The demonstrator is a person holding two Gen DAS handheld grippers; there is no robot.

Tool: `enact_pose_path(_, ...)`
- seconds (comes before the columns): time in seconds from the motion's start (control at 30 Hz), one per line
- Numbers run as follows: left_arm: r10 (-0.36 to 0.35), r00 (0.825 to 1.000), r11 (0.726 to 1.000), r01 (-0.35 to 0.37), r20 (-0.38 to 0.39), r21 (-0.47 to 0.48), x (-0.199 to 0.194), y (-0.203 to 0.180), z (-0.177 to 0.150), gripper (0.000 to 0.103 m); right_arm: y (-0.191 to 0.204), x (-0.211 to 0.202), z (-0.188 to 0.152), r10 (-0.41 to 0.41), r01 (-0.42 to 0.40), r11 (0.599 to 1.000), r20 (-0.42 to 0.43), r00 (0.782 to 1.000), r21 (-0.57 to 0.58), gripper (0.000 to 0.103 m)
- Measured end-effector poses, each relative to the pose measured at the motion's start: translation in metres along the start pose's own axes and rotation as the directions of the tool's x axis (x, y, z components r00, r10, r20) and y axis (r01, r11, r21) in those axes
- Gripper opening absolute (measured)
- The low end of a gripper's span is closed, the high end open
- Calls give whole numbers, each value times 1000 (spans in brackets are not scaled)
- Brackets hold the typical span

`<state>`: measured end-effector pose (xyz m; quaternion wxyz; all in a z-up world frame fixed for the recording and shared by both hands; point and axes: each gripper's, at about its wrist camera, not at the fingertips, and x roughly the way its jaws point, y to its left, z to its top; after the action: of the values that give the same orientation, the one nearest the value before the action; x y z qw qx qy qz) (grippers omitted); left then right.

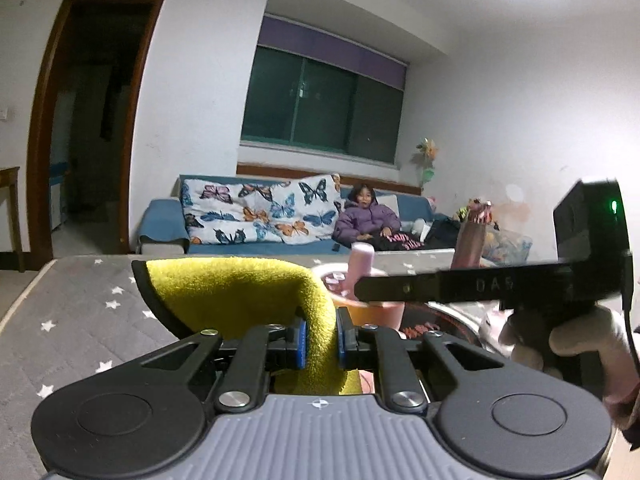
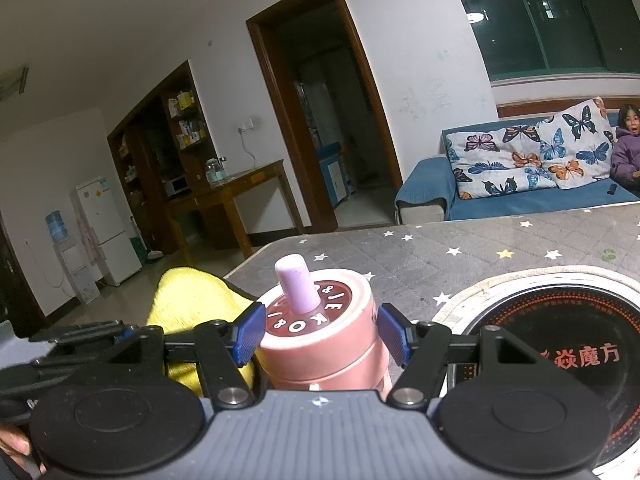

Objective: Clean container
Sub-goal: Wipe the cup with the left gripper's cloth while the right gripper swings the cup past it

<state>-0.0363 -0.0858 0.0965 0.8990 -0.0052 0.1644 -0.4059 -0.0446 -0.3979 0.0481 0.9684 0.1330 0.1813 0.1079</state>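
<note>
Table [image 2: 460, 240], grey quilted cover w/ white stars, fills lower part of both views. Blue sofa [image 1: 168, 224] behind it w/ butterfly-print blanket [image 1: 260, 212]; a child in a purple jacket [image 1: 366, 220] sits at its right end. Dark window [image 1: 320, 112] above the sofa. Open doorway [image 2: 332, 120] to the left; further left, seen from the right wrist, a wooden side table [image 2: 240, 188], white fridge [image 2: 104, 228] and water dispenser [image 2: 60, 240].

Induction cooktop [image 2: 560, 328], round black glass w/ red characters, set in the table just right of the container.

Container [image 2: 320, 340]: pink cylinder, upright on the table, dark-red lid w/ white lettering, pale lilac cap or spout [image 2: 297, 284] standing up from the lid centre.

Yellow cloth [image 1: 240, 300]: fuzzy microfibre, folded over a dark backing, bulging up and left of the fingers.

Right gripper [image 2: 322, 336]: jaws spread wide, blue pads either side of the container at lid height. Left pad about touching the wall, right pad just off it; not clamped.

Left gripper [image 1: 320, 344]: jaws nearly together, pinching a fold of the yellow cloth between blue pads. Cloth sits just left of the container, near but contact can't be told. From the left wrist, container partly hidden behind the right gripper's body.
</note>
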Motion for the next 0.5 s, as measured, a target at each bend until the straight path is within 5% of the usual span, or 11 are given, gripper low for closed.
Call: enact_pose_path(0.5, -36, 986, 998, 45, -166, 52, 33, -23, -41, 16, 1, 0, -4, 3, -3, 1000, 1, 1000, 10, 64)
